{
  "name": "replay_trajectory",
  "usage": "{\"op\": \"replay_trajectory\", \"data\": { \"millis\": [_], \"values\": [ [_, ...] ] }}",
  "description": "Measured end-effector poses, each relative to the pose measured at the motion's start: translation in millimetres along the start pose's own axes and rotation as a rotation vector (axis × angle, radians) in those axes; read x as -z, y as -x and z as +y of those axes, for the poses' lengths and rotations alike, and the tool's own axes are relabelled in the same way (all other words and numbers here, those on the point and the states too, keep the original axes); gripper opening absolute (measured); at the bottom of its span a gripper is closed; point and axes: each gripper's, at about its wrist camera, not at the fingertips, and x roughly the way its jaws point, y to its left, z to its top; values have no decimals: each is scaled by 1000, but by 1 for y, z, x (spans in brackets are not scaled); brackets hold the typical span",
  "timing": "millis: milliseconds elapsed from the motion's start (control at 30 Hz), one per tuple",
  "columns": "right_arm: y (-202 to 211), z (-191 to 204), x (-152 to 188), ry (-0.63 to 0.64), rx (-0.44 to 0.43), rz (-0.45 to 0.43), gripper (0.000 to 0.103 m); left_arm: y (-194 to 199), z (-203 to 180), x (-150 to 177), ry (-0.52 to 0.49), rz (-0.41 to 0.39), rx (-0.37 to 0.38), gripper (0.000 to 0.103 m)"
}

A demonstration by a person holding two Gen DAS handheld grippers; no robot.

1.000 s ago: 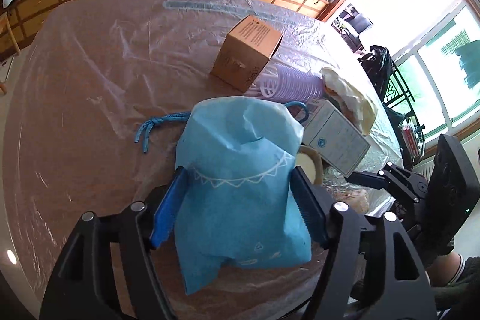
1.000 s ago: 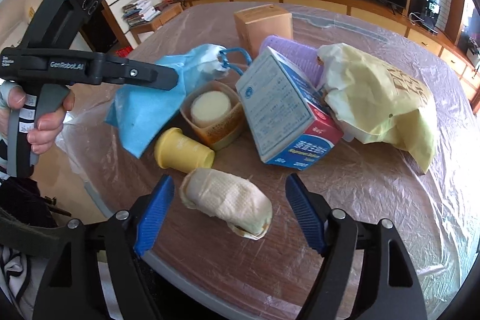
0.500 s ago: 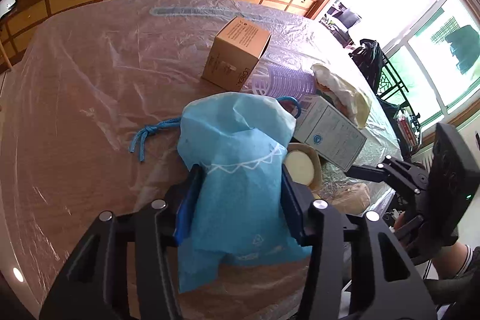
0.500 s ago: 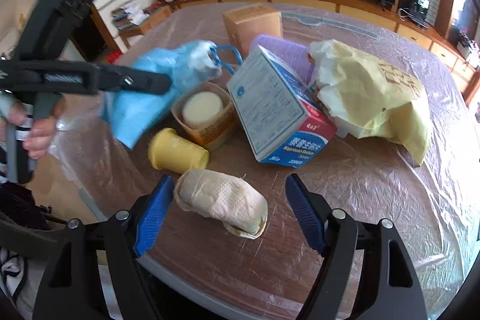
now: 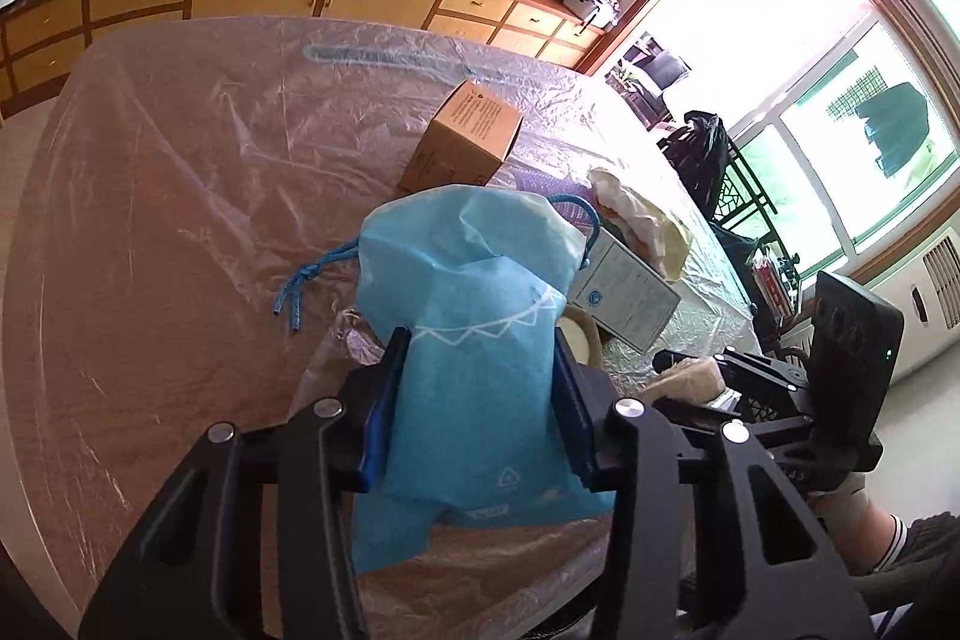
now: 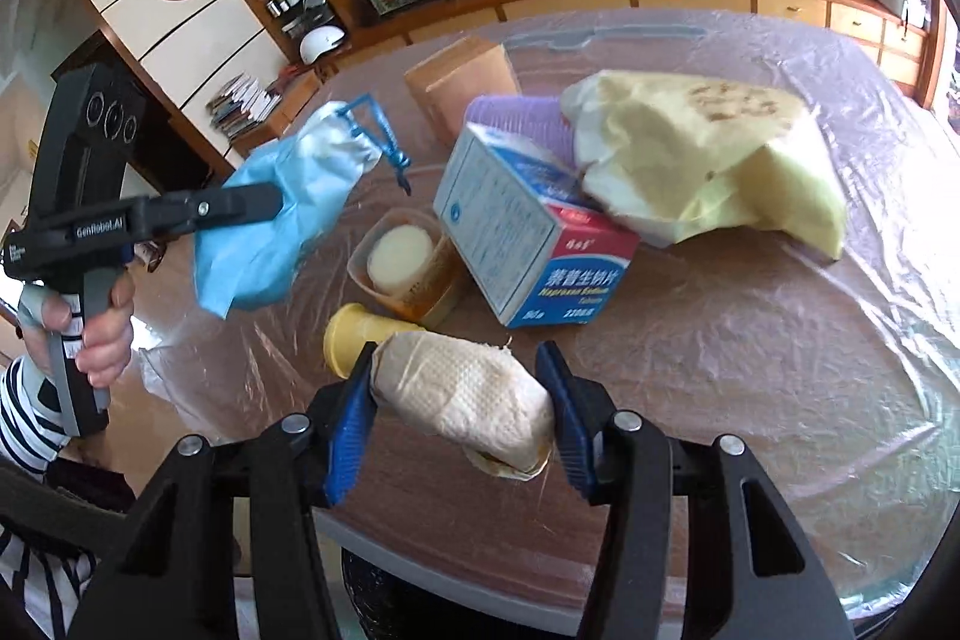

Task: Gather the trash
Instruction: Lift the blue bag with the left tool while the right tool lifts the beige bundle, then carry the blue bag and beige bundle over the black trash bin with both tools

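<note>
Tongs on the right (image 6: 459,415) have just closed around the crumpled paper wad (image 6: 465,400) at the table (image 6: 750,370) edge; the left tongs (image 5: 477,400) stay clenched on the blue drawstring bag (image 5: 474,328), now lifted. Bagging looks next. Beyond lie a medicine box (image 6: 522,244) and yellow wrapper (image 6: 702,160).

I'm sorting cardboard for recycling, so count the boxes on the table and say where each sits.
2. The brown cardboard box stands at the far side of the pile; the blue and white medicine box lies tilted in the middle, beside the yellow paper bag. Others may be hidden.
</note>
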Motion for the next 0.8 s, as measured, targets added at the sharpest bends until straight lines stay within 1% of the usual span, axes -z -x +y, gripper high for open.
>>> {"op": "replay_trajectory", "data": {
  "millis": [67,200,333,400,567,633,800],
  "values": [
    [7,-1,-2,4,0,-12,51,6,-5,3,-6,-15,-11,46],
    [21,-1,-8,44,-1,-34,51,21,-21,11,-28,-70,-68,46],
    [35,-5,-12,80,-21,-53,51,34,-42,24,-28,-125,-125,46],
    [45,-7,-12,92,-41,-60,51,37,-52,32,-18,-146,-139,46],
    [72,-6,-1,132,-82,-82,51,50,-83,62,-28,-188,-135,46],
    [80,-5,4,143,-103,-83,51,54,-96,77,-42,-190,-148,46],
    [96,-3,29,167,-138,-65,51,62,-113,110,-41,-182,-149,46]
  ]
}}
